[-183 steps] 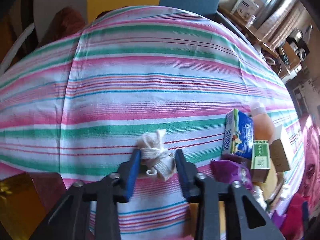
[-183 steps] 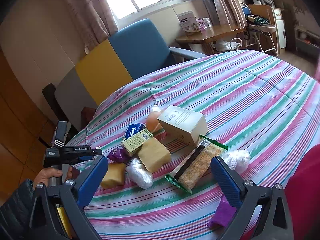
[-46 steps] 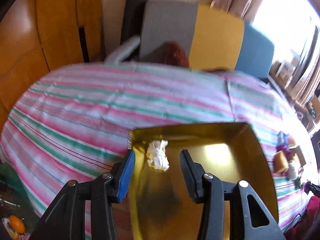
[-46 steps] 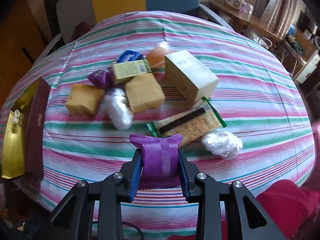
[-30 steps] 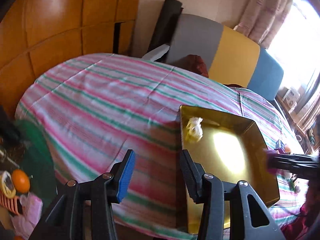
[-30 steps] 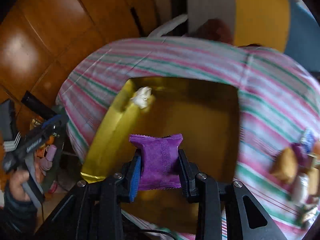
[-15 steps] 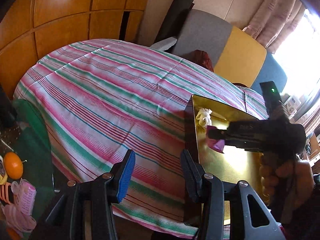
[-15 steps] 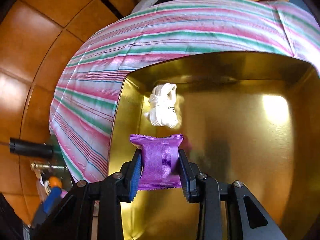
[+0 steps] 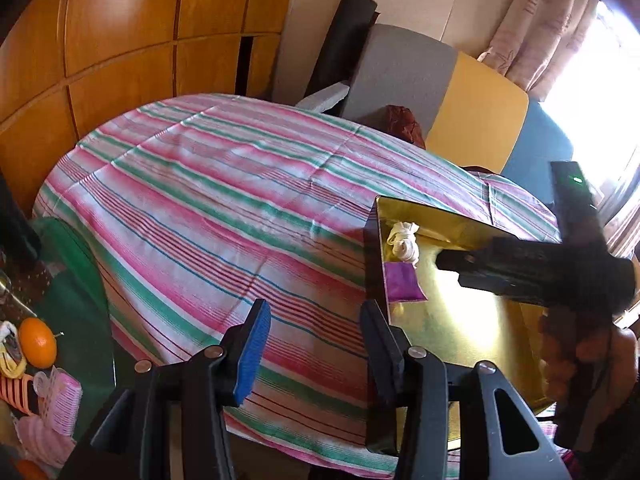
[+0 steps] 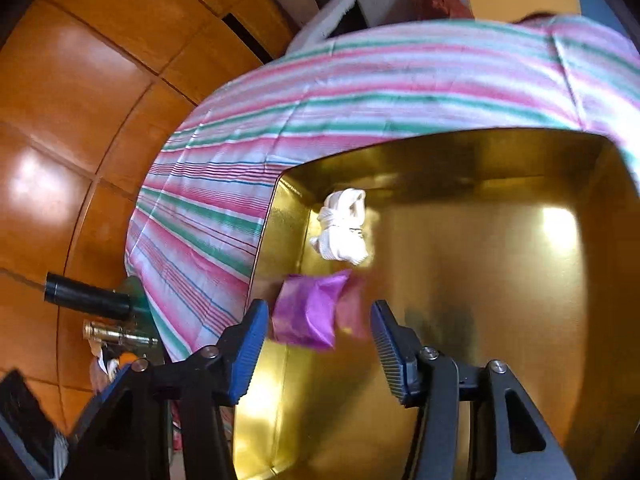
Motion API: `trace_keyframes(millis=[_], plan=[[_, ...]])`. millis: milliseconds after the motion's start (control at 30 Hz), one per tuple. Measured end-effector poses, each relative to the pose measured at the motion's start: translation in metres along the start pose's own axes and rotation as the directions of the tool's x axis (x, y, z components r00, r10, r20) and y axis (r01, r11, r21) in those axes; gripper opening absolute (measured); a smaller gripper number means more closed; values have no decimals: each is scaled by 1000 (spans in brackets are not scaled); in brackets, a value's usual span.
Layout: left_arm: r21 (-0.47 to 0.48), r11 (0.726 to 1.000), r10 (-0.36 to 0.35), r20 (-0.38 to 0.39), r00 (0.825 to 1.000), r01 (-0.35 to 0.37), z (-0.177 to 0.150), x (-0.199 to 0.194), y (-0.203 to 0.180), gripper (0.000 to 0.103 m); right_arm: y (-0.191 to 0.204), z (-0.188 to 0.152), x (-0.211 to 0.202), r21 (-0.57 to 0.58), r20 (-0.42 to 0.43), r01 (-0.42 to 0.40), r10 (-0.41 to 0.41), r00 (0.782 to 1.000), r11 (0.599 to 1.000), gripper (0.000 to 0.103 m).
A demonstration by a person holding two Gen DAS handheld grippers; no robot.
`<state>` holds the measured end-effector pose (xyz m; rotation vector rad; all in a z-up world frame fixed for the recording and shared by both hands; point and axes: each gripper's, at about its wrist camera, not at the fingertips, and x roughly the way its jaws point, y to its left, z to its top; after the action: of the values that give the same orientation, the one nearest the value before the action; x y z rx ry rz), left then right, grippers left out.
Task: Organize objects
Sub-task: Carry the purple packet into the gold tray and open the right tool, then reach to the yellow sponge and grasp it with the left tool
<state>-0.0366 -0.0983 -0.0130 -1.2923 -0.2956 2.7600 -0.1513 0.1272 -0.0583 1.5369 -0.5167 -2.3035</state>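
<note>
A gold box (image 9: 460, 320) sits on the striped tablecloth (image 9: 224, 208) at the table's near edge. Inside it, a knotted white cloth bundle (image 9: 404, 240) lies in the far left corner, and a purple packet (image 9: 402, 282) rests against the left wall just in front of it. My right gripper (image 10: 318, 344) hovers over the box with its jaws opening. The purple packet (image 10: 310, 312) is blurred just beyond them, and no pad touches it; behind it lies the white bundle (image 10: 344, 226). My left gripper (image 9: 316, 344) is open and holds nothing, above the cloth left of the box.
A hand (image 9: 592, 352) holds the right gripper's black body over the box. Left of the table, lower down, a green surface (image 9: 76, 304) carries an orange (image 9: 38, 342) and pink rollers. Grey, yellow and blue chair backs (image 9: 472, 104) stand behind the table, wood panels to the left.
The right gripper's jaws have spread and let go of the purple packet, which now lies in the gold box in front of the white bundle. The left gripper has kept still.
</note>
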Motion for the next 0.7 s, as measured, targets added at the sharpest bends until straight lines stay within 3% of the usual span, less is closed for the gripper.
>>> trace_keyframes(millis=[333, 500, 700], plan=[[112, 994, -7, 35, 999, 3, -2, -18, -46, 47, -19, -54, -91, -174, 145, 115, -90, 985, 978, 68], [193, 981, -21, 48, 999, 12, -5, -25, -78, 47, -43, -75, -132, -161, 225, 181, -142, 964, 970, 70], [282, 959, -54, 42, 998, 40, -10, -28, -115, 47, -86, -92, -175, -88, 309, 266, -228, 923, 960, 72]])
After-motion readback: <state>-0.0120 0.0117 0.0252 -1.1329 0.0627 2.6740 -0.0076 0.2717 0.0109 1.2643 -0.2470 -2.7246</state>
